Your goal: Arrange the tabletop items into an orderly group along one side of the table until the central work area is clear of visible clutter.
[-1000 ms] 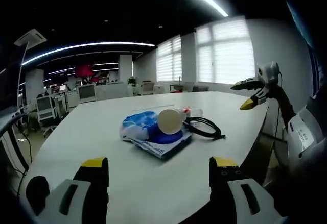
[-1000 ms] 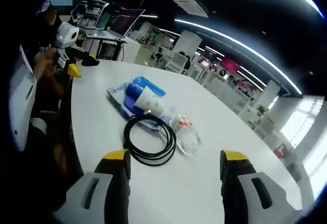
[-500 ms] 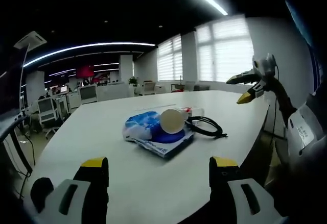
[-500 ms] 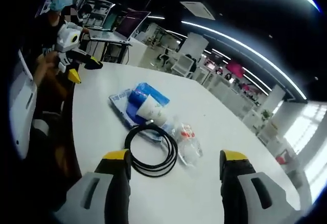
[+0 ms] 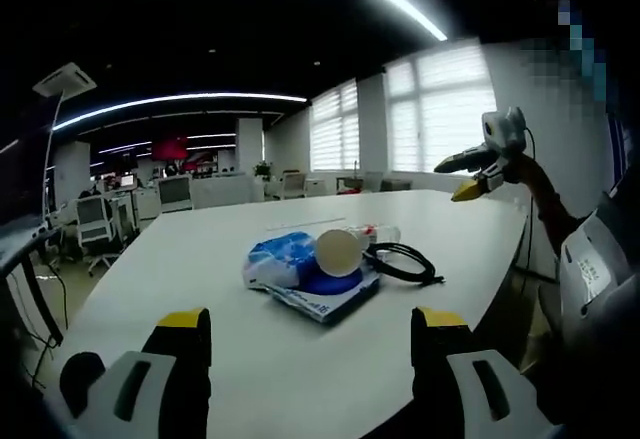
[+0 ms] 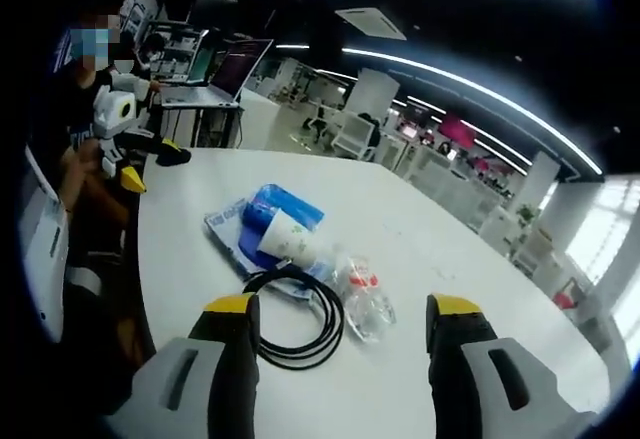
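Grippers: left gripper [image 5: 310, 331] and right gripper [image 6: 340, 317] both spread wide, holding nothing. Ahead of right: black cable [image 6: 295, 314] coil, paper cup [image 6: 290, 238] lying on blue packet [image 6: 283, 206], clear bottle [image 6: 365, 297] beside, all on white table [image 6: 450, 249].

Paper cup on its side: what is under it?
The paper cup lies on a blue packet, which rests on a flat blue-and-white pouch. The pouch's middle is covered, so anything beneath cannot be seen.

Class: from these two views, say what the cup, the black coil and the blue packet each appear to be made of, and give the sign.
Cup: probably paper, matte white wall with faint print.
Black coil: likely rubber- or plastic-sheathed cable, smooth with dull sheen.
Blue packet: seemingly thin plastic film, glossy and crinkled.
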`<state>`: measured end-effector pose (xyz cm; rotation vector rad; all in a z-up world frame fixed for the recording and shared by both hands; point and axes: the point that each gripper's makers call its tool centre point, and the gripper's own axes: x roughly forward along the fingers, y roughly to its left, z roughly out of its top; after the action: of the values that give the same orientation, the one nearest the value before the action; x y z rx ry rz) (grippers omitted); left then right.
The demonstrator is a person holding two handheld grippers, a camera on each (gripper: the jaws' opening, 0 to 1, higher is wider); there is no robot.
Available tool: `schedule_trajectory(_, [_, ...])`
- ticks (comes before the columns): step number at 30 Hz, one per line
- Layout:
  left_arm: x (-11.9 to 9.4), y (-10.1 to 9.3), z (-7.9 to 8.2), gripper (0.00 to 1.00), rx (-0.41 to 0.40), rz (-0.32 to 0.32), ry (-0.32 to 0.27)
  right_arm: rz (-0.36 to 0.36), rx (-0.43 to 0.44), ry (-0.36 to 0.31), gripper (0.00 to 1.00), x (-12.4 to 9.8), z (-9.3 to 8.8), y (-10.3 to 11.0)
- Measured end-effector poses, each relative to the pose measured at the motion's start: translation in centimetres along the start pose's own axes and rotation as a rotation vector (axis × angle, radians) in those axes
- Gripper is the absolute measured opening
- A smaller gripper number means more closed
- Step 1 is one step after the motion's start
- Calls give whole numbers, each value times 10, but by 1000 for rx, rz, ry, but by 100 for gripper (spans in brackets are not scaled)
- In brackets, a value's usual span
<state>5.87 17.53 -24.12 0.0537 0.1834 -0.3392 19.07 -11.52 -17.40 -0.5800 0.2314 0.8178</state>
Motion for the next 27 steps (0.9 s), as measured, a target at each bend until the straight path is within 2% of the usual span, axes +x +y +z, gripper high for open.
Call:
schedule_trajectory(11, [2,1,-6,82,3,-1,30,-32,11,3,64,8,5,-21])
schedule_trajectory(13, [2,1,-7,82,4,-1,33,-34,44,3,64,11,6,-24])
schedule_trajectory(17, [4,0,-6,82,-4,-4,27,3,117,-16,63,16,8,-24])
schedule_trajectory(27, [6,5,-13,82,-22,15,53,60,119,27,62,29,-2,-22])
